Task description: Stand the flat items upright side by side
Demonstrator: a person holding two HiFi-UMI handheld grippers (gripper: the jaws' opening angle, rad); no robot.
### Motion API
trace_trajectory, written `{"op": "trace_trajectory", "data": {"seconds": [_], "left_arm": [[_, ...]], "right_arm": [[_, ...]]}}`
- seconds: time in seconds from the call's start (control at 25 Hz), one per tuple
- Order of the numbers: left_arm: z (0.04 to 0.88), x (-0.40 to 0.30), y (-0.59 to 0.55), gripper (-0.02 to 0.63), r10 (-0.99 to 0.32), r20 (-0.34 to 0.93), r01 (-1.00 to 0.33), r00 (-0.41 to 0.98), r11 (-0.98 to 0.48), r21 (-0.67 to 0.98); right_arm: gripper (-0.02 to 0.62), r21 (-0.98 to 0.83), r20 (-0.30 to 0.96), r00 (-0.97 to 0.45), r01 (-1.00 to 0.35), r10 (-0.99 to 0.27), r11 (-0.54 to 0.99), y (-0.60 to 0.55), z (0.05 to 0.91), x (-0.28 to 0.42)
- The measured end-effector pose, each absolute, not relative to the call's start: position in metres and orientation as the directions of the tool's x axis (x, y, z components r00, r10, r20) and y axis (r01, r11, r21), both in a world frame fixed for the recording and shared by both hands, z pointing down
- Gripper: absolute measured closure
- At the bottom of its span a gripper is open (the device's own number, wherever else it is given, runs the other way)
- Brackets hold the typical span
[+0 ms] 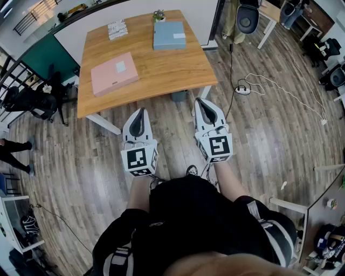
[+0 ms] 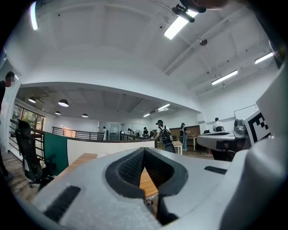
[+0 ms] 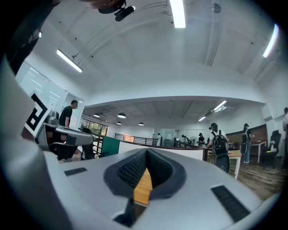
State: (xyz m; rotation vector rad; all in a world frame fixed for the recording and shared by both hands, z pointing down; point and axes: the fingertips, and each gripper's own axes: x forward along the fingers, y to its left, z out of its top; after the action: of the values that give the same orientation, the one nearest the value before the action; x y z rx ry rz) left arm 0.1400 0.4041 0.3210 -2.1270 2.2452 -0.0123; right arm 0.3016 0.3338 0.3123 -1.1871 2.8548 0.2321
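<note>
On the wooden table (image 1: 161,70) three flat items lie face up: a pink one (image 1: 114,73) at the near left, a blue-grey one (image 1: 169,35) at the far right, and a small striped one (image 1: 117,29) at the far left. My left gripper (image 1: 142,111) and right gripper (image 1: 200,101) hover level in front of the table's near edge, apart from all items. Both are shut with nothing between the jaws. In the left gripper view the jaws (image 2: 144,150) meet at the tips; the right gripper view shows the same (image 3: 146,152).
A small potted plant (image 1: 158,15) stands at the table's far edge. A power strip with cables (image 1: 242,90) lies on the wood floor to the right. Office chairs (image 1: 248,17) and desks surround the area. Several people stand far off in the room.
</note>
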Motion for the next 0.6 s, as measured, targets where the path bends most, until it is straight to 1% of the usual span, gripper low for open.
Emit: {"op": "trace_trajectory", "data": {"seconds": [0.2, 0.4, 0.44, 0.48, 0.52, 0.56, 0.6], "left_arm": [[0.326, 0.163, 0.387, 0.606, -0.999, -0.021, -0.999, -0.033, 0.033, -0.013], [0.339, 0.188, 0.368, 0.604, -0.999, -0.003, -0.999, -0.039, 0.039, -0.011], [0.345, 0.194, 0.364, 0.595, -0.999, 0.01, -0.999, -0.042, 0.042, -0.011], [0.352, 0.199, 0.361, 0.534, -0.999, 0.024, -0.999, -0.041, 0.041, -0.01], [0.359, 0.204, 0.358, 0.494, -0.998, 0.039, -0.999, -0.04, 0.04, -0.007], [0.367, 0.209, 0.356, 0.478, -0.998, 0.054, -0.999, -0.04, 0.04, -0.003], [0.374, 0.211, 0.354, 0.476, -0.997, 0.071, -0.999, -0.04, 0.04, 0.001]], "right_arm": [[0.591, 0.063, -0.126, -0.748, -0.661, -0.651, 0.748, 0.326, 0.314, 0.315], [0.584, 0.07, -0.112, -0.758, -0.651, -0.642, 0.756, 0.311, 0.329, 0.336], [0.573, 0.071, -0.105, -0.761, -0.647, -0.64, 0.759, 0.308, 0.334, 0.341], [0.561, 0.067, -0.096, -0.764, -0.645, -0.638, 0.762, 0.305, 0.34, 0.346], [0.548, 0.059, -0.087, -0.765, -0.643, -0.637, 0.764, 0.301, 0.347, 0.352], [0.534, 0.05, -0.078, -0.766, -0.643, -0.638, 0.765, 0.297, 0.353, 0.357], [0.525, 0.041, -0.067, -0.766, -0.643, -0.64, 0.765, 0.293, 0.36, 0.36]]}}
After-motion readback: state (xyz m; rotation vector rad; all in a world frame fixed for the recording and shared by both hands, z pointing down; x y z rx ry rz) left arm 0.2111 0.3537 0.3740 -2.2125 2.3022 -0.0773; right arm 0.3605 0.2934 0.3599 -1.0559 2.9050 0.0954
